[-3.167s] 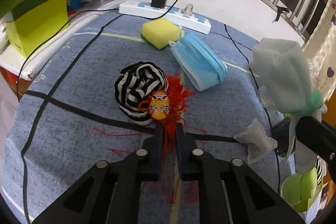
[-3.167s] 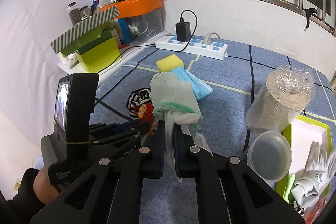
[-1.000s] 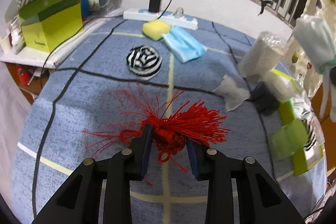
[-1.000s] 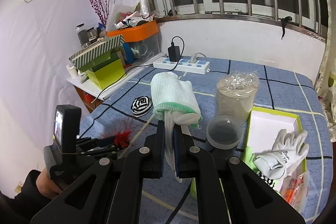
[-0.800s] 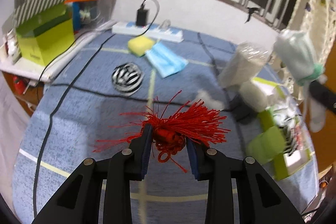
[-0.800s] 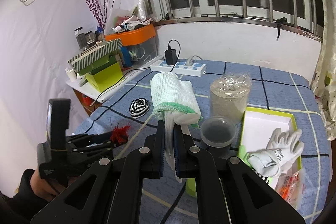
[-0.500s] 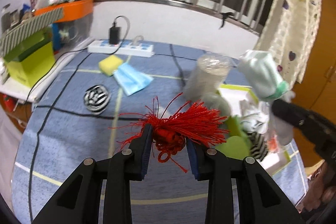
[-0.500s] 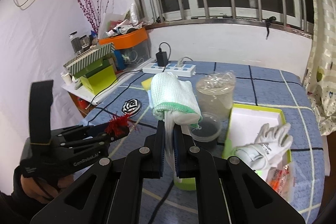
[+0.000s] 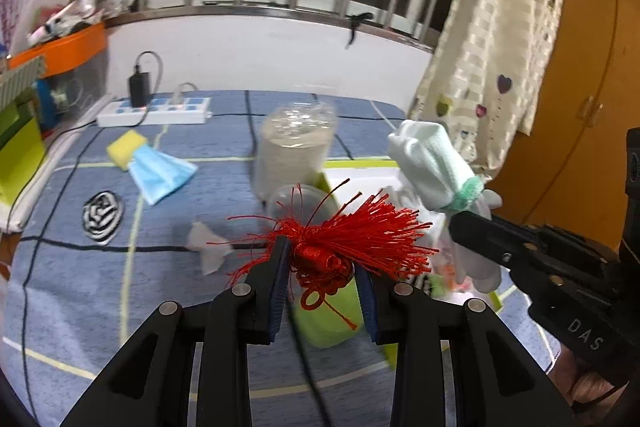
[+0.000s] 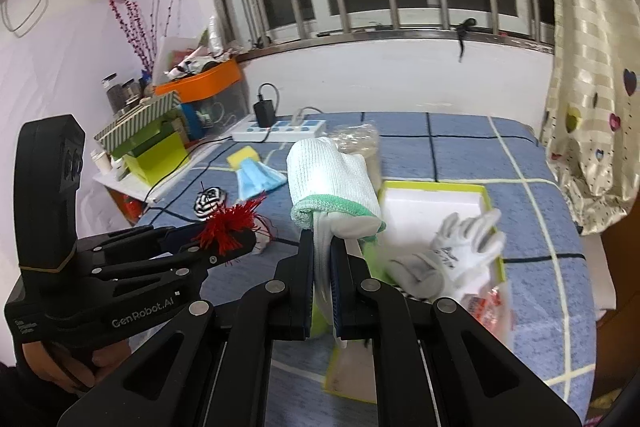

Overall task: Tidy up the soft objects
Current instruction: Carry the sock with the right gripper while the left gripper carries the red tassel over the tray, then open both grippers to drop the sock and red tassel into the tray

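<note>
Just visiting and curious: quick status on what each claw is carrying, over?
Left gripper shut on red tassel, held in the air. Right gripper shut on rolled white glove. Green-rimmed box ahead, white gloves already inside. Nothing blocking.

Green cup (image 9: 332,315) mostly behind the red tassel (image 9: 352,239); white gloves (image 10: 452,255) motion-blurred.

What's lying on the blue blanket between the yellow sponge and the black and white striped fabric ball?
A light blue face mask, touching the yellow sponge; then bare blue blanket before the striped fabric ball. The right wrist view shows it best.
</note>
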